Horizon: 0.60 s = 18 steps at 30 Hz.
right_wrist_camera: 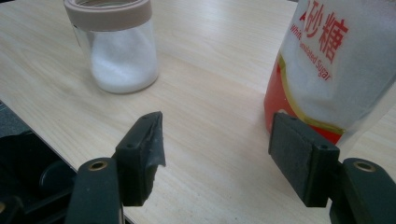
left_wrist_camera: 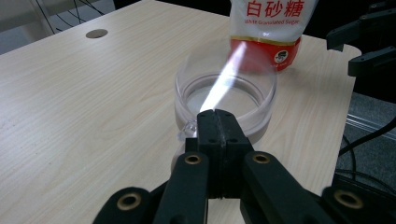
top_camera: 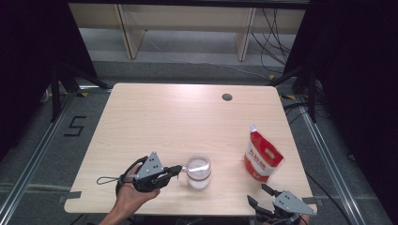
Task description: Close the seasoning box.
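My left gripper (top_camera: 176, 169) sits at the near left part of the table (top_camera: 155, 122), held in my left hand (top_camera: 131, 197), and its jaws are pressed fully together. They are clamped on the handle end of a clear plastic spoon (left_wrist_camera: 224, 79), which runs forward from the jaw tips across the open mouth of the jar (top_camera: 198, 171). In the left gripper view the spoon is a bright, glaring streak over the jar's rim, so I cannot tell whether its bowl carries anything.

The jar is clear glass with a pale collar around its neck. It stands upright near the front edge of the table, about midway across, just beside my left gripper's tips. In the right gripper view I see white granules filling its lower part.

The sugar pouch (top_camera: 262, 157) stands upright to the right of the jar and apart from it, red and white, with its top corner cut open. Its label reads "White Granulated Sugar" under Chinese characters.

My right gripper (top_camera: 265, 194) is at the near right corner of the table, in front of the pouch. Its jaws stand wide apart with nothing between them but bare table top. In the right gripper view the pouch rises just behind the right-hand pad, near it, though I cannot tell if they touch; the jar is farther off, beyond the left-hand pad.

A small dark round hole (top_camera: 227, 97) lies in the far part of the table.
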### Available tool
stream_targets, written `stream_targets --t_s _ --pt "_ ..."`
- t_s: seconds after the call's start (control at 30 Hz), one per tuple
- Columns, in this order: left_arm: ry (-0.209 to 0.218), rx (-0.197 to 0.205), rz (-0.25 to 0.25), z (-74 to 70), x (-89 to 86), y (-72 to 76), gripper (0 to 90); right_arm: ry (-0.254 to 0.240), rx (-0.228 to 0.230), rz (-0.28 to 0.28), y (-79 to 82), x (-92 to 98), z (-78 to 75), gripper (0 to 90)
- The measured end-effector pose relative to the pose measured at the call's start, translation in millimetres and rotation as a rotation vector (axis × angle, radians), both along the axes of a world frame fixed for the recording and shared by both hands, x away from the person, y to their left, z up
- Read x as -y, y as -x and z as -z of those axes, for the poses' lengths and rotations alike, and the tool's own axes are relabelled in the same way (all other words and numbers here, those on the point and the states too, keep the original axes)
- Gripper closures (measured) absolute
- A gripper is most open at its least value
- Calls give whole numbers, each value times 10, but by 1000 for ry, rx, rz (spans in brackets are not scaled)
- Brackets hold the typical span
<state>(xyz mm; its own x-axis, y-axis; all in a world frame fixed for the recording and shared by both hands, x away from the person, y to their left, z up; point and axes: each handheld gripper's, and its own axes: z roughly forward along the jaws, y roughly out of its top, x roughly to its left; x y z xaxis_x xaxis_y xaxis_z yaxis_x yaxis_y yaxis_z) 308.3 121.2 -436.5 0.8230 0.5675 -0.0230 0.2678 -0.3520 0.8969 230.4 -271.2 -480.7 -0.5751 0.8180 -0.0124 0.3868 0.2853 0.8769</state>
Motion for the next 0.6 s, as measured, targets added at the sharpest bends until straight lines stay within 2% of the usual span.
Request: stream_targets --t_s 0.03,0.13,0.23,0.33,0.37,0.4,0.53,0.6 --pt "15 -4 -2 8 -5 1 888 0 -1 -1 0 1 -1 363" --pt "20 -15 4 5 -38 1 836 -5 3 0 -4 -3 4 363" --pt "46 -35 11 25 -39 19 720 -6 3 -1 -2 -4 2 363" --pt "37 -19 23 25 -71 27 621 -4 2 -1 -3 -2 1 362" --pt "54 -32 14 33 -74 41 588 -6 2 -4 -7 -4 4 361" --pt "37 -20 25 26 -93 40 547 -3 1 -2 -5 -5 0 361" --pt "78 -59 18 55 -136 96 373 -8 -5 4 -3 -13 0 357" --pt "67 -65 7 65 -170 123 325 -11 -3 4 -5 -14 2 357"
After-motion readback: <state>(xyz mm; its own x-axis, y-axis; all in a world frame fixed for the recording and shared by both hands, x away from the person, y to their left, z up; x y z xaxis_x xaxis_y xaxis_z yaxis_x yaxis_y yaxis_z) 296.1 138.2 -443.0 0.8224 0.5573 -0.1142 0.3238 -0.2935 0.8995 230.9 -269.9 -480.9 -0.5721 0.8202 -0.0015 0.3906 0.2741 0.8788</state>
